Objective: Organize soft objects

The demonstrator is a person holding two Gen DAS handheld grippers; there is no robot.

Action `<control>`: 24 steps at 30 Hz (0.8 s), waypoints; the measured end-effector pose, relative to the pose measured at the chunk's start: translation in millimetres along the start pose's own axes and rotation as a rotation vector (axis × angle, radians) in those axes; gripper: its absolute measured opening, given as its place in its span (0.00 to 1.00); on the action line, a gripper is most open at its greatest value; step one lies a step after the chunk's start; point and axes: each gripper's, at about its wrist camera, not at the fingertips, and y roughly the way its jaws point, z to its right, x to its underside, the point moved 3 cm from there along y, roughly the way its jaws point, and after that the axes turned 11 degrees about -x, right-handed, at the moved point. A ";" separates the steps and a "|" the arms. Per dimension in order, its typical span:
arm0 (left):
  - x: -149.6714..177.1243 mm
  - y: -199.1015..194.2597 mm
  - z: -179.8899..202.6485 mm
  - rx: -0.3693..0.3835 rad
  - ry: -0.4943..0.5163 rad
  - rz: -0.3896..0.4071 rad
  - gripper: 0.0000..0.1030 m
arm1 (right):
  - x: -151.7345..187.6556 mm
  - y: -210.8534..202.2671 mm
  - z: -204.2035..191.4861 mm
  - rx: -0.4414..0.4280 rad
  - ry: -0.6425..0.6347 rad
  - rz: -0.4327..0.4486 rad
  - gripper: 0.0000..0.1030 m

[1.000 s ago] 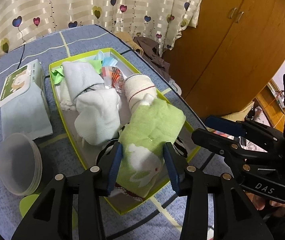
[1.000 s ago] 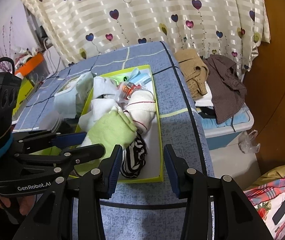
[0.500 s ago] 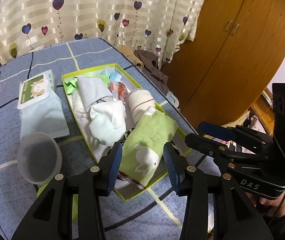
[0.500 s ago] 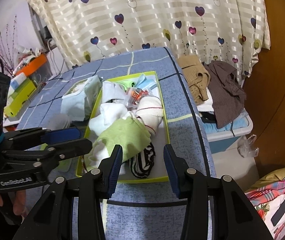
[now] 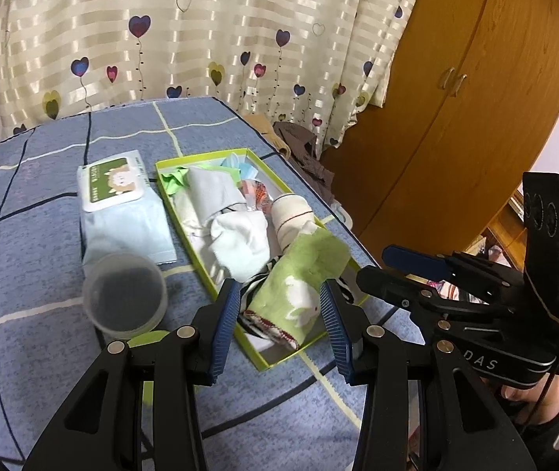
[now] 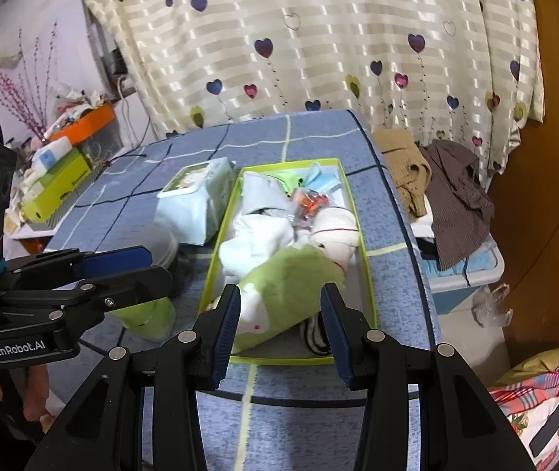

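Lime-green tray (image 5: 205, 271) sits on the blue checked tabletop (image 5: 44, 235), packed with soft items.

Left wrist view: left gripper (image 5: 279, 316) hangs released above the tray's near end, nothing between the blue pads. Green rabbit towel (image 5: 299, 278) lies in the tray over a zebra-striped piece (image 5: 254, 294); white sock bundle (image 5: 240, 237) and a cream rolled sock (image 5: 291, 218) lie further in. Wipes pack (image 5: 122, 208) and a clear plastic cup (image 5: 124, 294) stand just beside the tray, outside it. Right gripper (image 5: 381, 267) shows from the side at the right; its state is hard to read here.

Right wrist view: right gripper (image 6: 279, 314) also released, empty, above the same towel (image 6: 287, 286). Left gripper (image 6: 138, 263) sits close on the left, over the cup area.

Risks, as judgement: towel is draped loose and high, so it could slide over the tray's low rim if nudged. Both claws hover close together; a reach toward the same item could knock them into each other. Light cup beside the tray would tip on a careless pass.
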 end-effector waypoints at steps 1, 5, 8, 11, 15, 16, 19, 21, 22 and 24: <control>-0.1 -1.1 -1.1 0.000 -0.001 0.002 0.43 | -0.1 -0.3 -2.2 -0.001 -0.002 0.000 0.40; 2.5 -8.1 -5.2 -0.006 -0.006 0.010 0.43 | 0.4 -0.9 -12.1 -0.005 -0.017 -0.004 0.40; 5.7 -12.9 -6.3 -0.009 -0.010 0.014 0.43 | 2.2 -2.4 -16.6 -0.007 -0.020 -0.003 0.40; 9.0 -18.9 -5.1 -0.020 -0.012 0.019 0.43 | 3.9 -6.1 -20.0 -0.014 -0.027 0.003 0.40; 13.5 -31.9 -2.0 -0.036 -0.014 0.037 0.43 | 7.4 -14.5 -25.9 -0.026 -0.035 0.018 0.40; 14.4 -35.0 -1.1 -0.041 -0.014 0.042 0.43 | 8.3 -17.0 -27.2 -0.029 -0.038 0.023 0.40; 18.9 -44.6 3.2 -0.051 -0.011 0.054 0.43 | 12.4 -24.8 -32.0 -0.037 -0.042 0.037 0.40; 22.1 -51.1 5.4 -0.056 -0.008 0.064 0.43 | 15.7 -29.5 -35.7 -0.044 -0.048 0.045 0.40; 23.6 -53.7 6.5 -0.057 -0.008 0.067 0.43 | 16.5 -30.7 -37.6 -0.045 -0.049 0.047 0.40; 26.7 -59.0 7.5 -0.057 -0.008 0.071 0.43 | 18.8 -33.4 -41.5 -0.048 -0.053 0.050 0.40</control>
